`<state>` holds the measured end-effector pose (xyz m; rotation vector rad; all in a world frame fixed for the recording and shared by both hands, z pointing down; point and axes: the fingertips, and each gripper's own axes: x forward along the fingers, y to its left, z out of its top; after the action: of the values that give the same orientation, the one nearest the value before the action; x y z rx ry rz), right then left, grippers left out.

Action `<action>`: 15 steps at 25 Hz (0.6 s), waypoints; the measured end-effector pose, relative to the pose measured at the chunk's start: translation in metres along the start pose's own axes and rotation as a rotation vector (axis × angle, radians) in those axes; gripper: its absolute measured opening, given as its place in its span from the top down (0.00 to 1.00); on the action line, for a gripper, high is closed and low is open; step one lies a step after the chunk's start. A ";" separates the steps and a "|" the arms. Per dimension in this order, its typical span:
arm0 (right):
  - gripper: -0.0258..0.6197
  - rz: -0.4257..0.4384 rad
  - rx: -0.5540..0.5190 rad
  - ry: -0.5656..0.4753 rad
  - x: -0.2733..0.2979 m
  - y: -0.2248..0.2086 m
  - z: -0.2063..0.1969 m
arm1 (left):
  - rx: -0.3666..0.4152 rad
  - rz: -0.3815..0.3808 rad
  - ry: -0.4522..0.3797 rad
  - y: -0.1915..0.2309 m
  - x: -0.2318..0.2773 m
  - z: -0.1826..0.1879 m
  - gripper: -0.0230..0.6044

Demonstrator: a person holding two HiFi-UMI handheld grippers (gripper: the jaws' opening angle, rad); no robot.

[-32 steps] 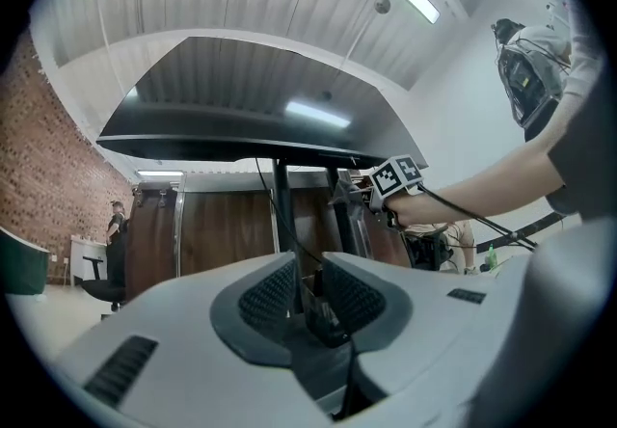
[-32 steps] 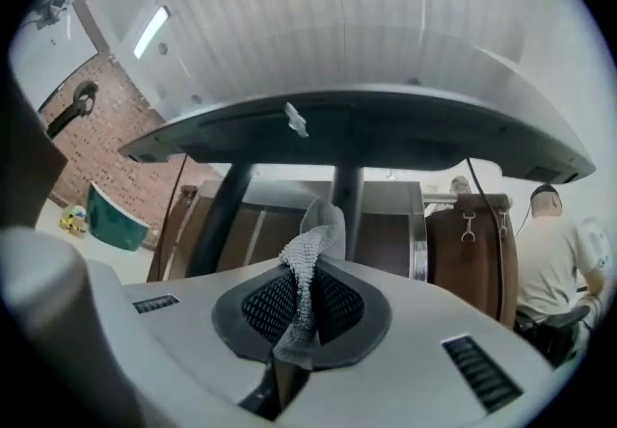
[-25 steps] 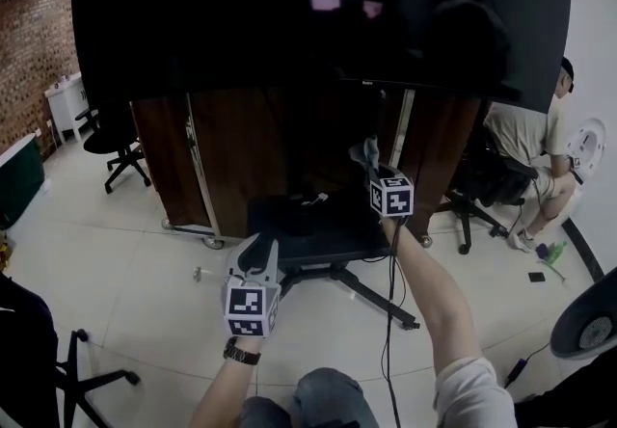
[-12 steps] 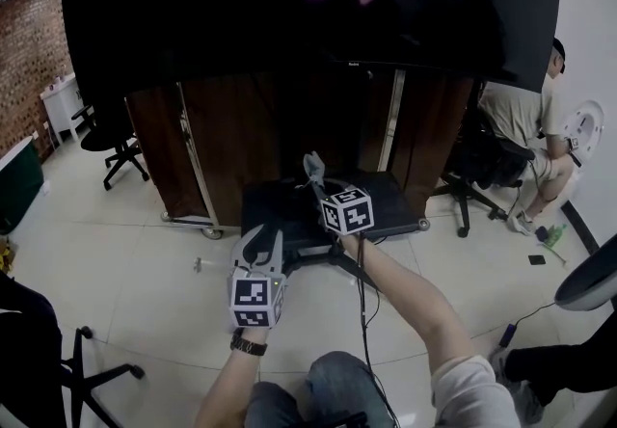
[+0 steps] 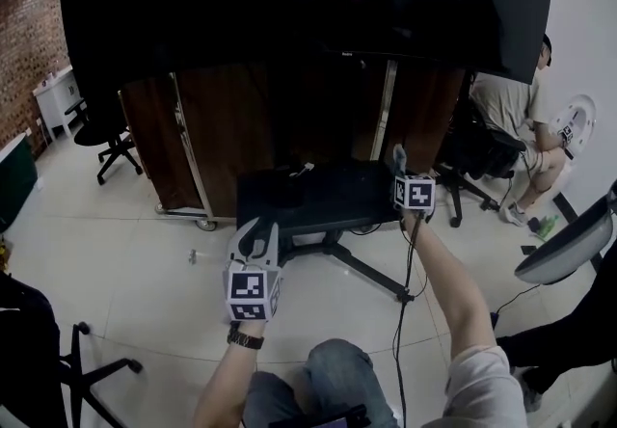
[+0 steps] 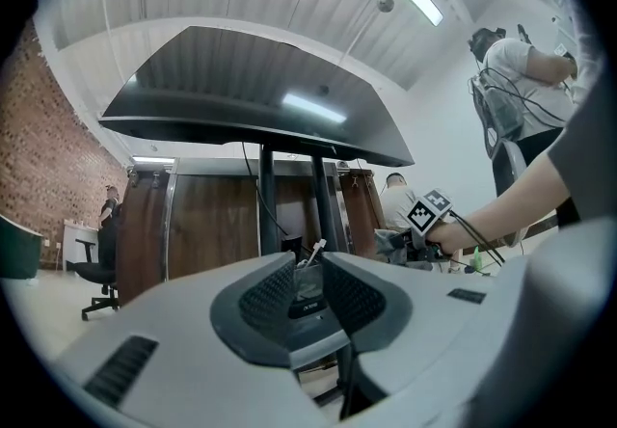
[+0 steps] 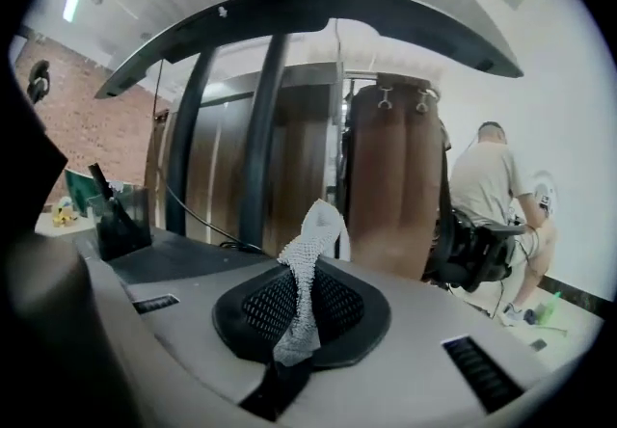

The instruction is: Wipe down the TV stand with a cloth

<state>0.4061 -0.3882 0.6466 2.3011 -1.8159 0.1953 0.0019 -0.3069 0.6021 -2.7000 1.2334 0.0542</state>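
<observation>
The TV stand's black lower shelf [image 5: 308,200] lies under the big dark screen [image 5: 289,2]. My right gripper [image 5: 398,158] is at the shelf's right end, shut on a pale knit cloth. In the right gripper view the cloth [image 7: 313,243] sticks up from between the shut jaws of the right gripper [image 7: 304,296], with the shelf [image 7: 183,257] to the left beyond it. My left gripper [image 5: 255,228] hangs in front of the shelf's left part, above the floor. In its own view the left gripper [image 6: 308,286] has its jaws almost together, nothing between them.
A pen holder [image 7: 120,224] stands on the shelf. Brown wooden cabinets [image 5: 222,127] stand behind the stand. A person [image 5: 511,118] sits at the right. Office chairs [image 5: 106,137] are at the left. A cable [image 5: 405,291] hangs by my right arm. The stand's legs [image 5: 357,272] spread across the floor.
The right gripper with the cloth swung left over the shelf's middle, then back to its right end. The left gripper has hardly moved.
</observation>
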 end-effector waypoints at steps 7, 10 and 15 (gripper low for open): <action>0.92 0.360 0.021 -0.152 -0.071 0.153 0.023 | -0.007 -0.019 0.017 -0.010 -0.008 -0.007 0.78; 0.92 0.621 0.032 -0.153 -0.111 0.267 0.020 | -0.002 -0.020 0.011 -0.015 -0.014 -0.005 0.78; 0.92 0.846 0.073 -0.131 -0.125 0.371 0.011 | -0.012 0.011 0.007 -0.010 -0.027 -0.007 0.78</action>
<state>0.0156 -0.3555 0.6359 1.4586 -2.7752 0.2324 -0.0087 -0.2812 0.6129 -2.7055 1.2544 0.0533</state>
